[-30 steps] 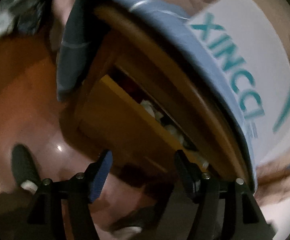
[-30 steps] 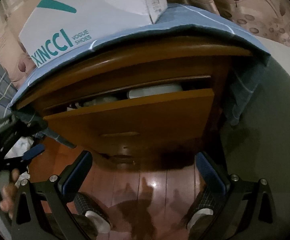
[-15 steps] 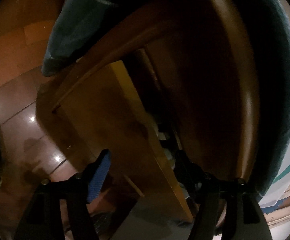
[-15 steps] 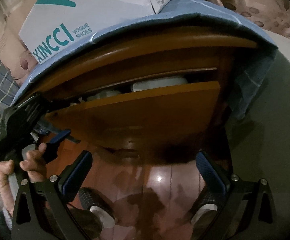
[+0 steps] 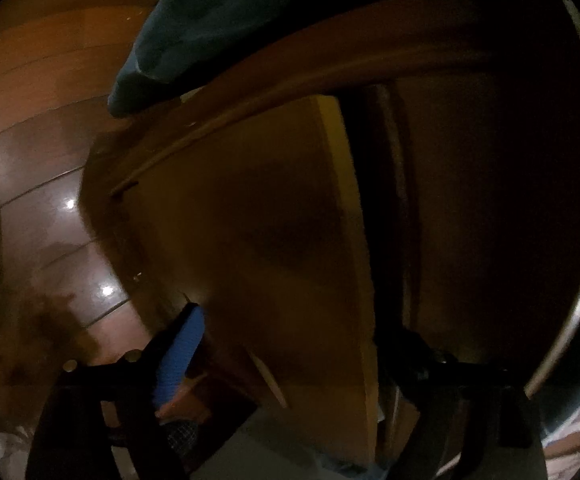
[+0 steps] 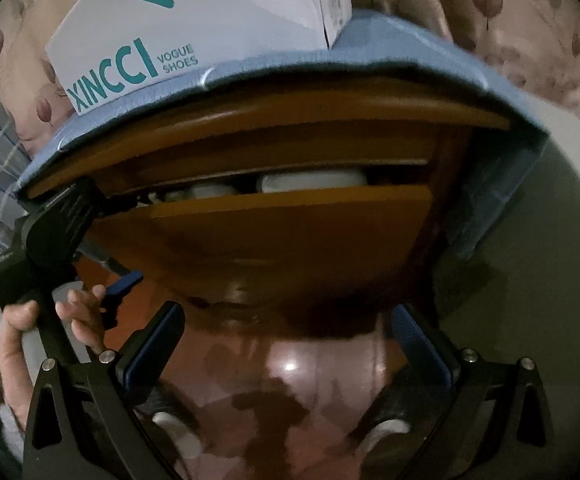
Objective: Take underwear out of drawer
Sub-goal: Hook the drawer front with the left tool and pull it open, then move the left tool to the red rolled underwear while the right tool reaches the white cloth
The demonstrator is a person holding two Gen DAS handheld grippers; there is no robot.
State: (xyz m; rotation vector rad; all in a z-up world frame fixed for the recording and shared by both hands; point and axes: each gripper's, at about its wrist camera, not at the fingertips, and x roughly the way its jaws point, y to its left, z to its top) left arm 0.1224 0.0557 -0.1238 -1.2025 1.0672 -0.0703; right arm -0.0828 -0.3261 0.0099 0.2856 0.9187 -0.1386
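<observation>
A wooden nightstand has its top drawer [image 6: 266, 232] pulled partly out. White folded items [image 6: 313, 180] show in the gap above the drawer front; I cannot tell which is underwear. My left gripper [image 5: 290, 344] is open and straddles the drawer front's left end [image 5: 250, 220], one finger outside, the other in the dark gap; it also shows in the right wrist view [image 6: 102, 216]. My right gripper [image 6: 286, 340] is open and empty, below the drawer front and apart from it.
A white XINCCI shoe box [image 6: 194, 20] sits on a blue cloth [image 6: 409, 48] that covers the nightstand top and hangs down its sides. Glossy wooden floor [image 6: 290, 368] lies below. The person's slippered feet [image 6: 381, 432] stand near it. A grey wall [image 6: 549, 280] is on the right.
My left gripper has moved in to the drawer's left end, with its fingers now either side of the drawer front. The right gripper has edged slightly closer. The drawer stands the same.
</observation>
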